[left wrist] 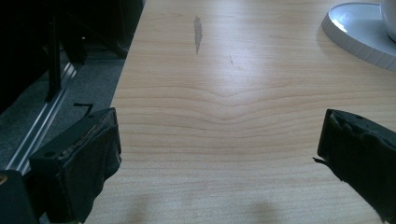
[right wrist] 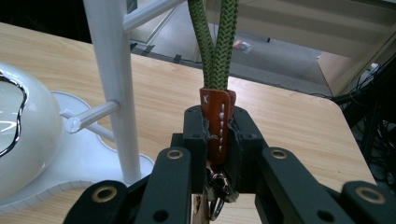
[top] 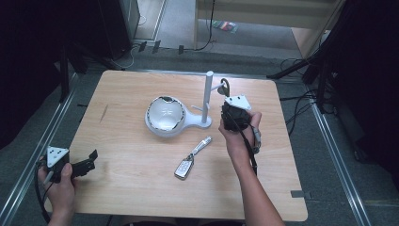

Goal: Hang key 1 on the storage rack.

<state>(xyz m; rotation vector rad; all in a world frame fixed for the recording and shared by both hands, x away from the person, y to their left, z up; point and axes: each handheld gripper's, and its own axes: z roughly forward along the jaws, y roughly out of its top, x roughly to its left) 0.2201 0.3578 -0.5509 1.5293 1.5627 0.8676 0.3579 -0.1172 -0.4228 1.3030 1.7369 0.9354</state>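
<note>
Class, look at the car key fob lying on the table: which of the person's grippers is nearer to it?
Right. The right gripper is just beyond the car key fob, by the white stand; the left gripper sits far off at the table's left edge.

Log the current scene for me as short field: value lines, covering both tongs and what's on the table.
right tongs: shut on the orange leather tab of a green cord loop, beside the white stand's post
cord loop: runs up toward the stand's upper peg
left tongs: open, holding nothing, near the table's left front corner
white bowl: on the stand's base
car key fob: flat on table, untouched
</note>
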